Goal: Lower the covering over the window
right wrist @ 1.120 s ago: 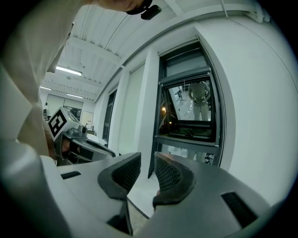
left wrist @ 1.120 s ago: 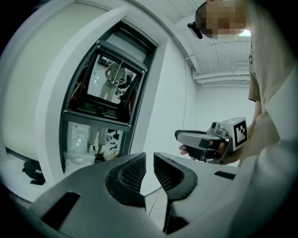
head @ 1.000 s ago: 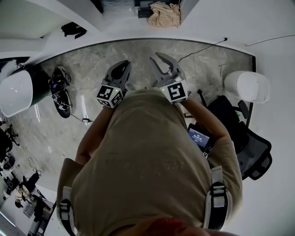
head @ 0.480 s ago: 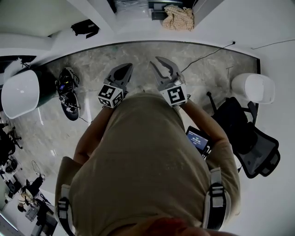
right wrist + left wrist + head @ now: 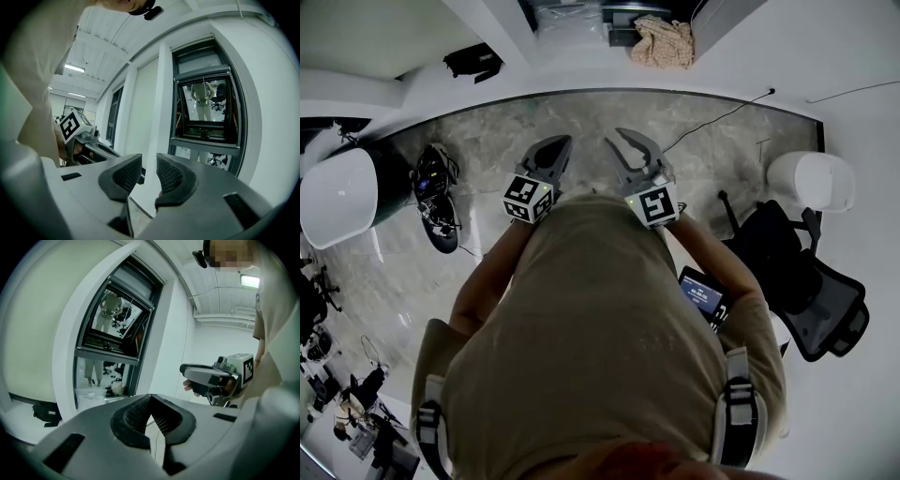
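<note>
Left gripper [image 5: 561, 142] and right gripper [image 5: 614, 138] side by side ahead of person's chest, left one at left, not touching. Window [image 5: 115, 329] ahead of both. Cloth bundle [image 5: 664, 42] beyond grippers, at window's foot. Cable tangle [image 5: 436, 192] on floor at left. Office chair [image 5: 811, 286] at right, beside person.

There are two tools, the left tool [image 5: 562, 142] and the right tool [image 5: 614, 139], one window [image 5: 115, 329], one office chair [image 5: 811, 286] and one crumpled cloth [image 5: 664, 42].
</note>
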